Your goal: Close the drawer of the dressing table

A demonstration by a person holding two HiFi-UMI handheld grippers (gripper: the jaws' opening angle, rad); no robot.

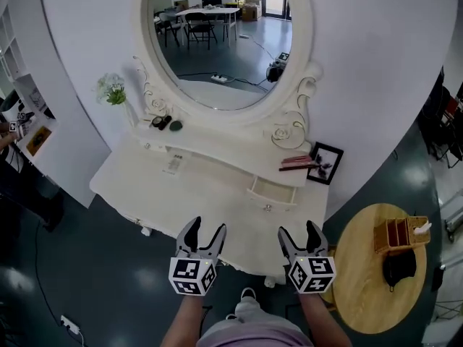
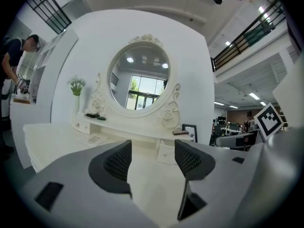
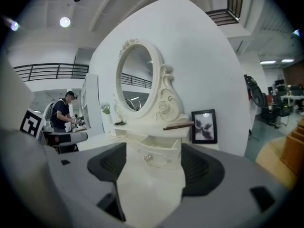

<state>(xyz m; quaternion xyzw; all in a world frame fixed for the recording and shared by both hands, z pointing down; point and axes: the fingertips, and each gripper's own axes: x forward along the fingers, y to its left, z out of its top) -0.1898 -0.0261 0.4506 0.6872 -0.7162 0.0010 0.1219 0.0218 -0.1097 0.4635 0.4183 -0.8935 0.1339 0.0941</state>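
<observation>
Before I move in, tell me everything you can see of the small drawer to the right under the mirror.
The drawer is small, cream-white like painted wood, with a curved front and a small knob at its centre. It stands pulled out from under the upper shelf, right of the mirror, level, over the tabletop. Its inside looks bare. Nothing touches it; the right claw, open, faces it.

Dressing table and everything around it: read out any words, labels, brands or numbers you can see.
No text is readable.
Paper slip on the tabletop: print too small to read.
Left cube and right cube: square patterns only, no words.
</observation>
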